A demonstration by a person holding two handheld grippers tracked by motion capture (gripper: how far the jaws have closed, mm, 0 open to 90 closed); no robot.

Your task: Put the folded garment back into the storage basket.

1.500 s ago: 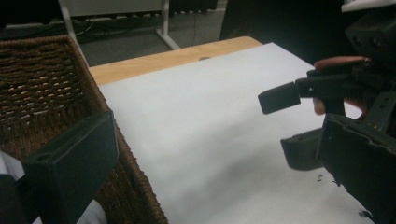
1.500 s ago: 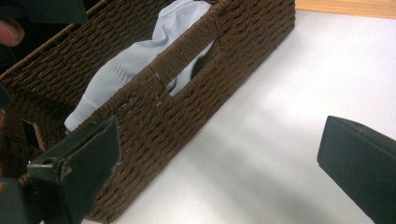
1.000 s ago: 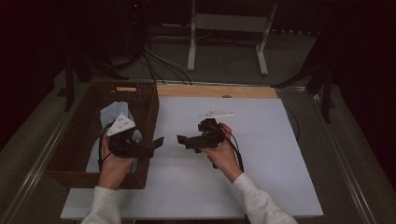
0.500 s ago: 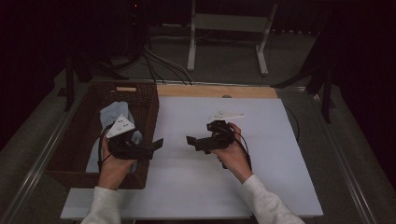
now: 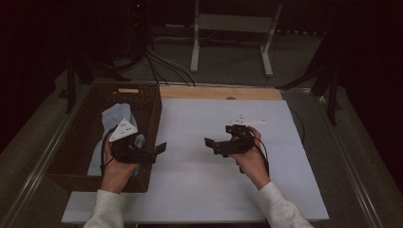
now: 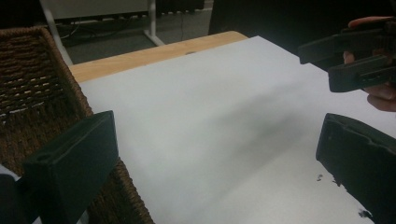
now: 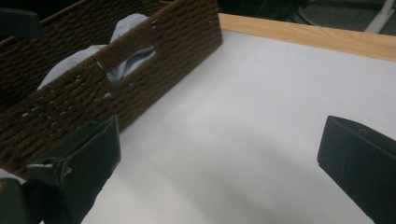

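Brown wicker basket (image 5: 151,111) sits on the left side of the white table (image 5: 199,190), and there's a pale blue cloth (image 5: 114,116) lying inside it. In the right gripper view you can see the same cloth (image 7: 126,28) bunched up behind the basket's handle cutout, poking a bit above the rim.

The left gripper (image 5: 159,148) is held over the basket's right wall, near the front corner, pointing out toward the middle of the table. Its jaws are spread wide with nothing between them; in the left gripper view there's just bare white tabletop in the gap, with the basket wall (image 6: 42,93) off to the left side. The grey three-cornered plate on top of it hangs over the cloth in the high view, but the jaws themselves aren't touching the cloth.

The right gripper (image 5: 209,142) is out over the open table, roughly mid-board, pointing left toward the basket and the other gripper. Jaws wide apart too, holding nothing. Its own view looks across the white surface at the basket's side wall (image 7: 140,70).

The two grippers face each other with a clear stretch of table between them, not touching. From the left gripper view the right gripper (image 6: 327,65) shows at the upper right edge with fingers wrapped round it
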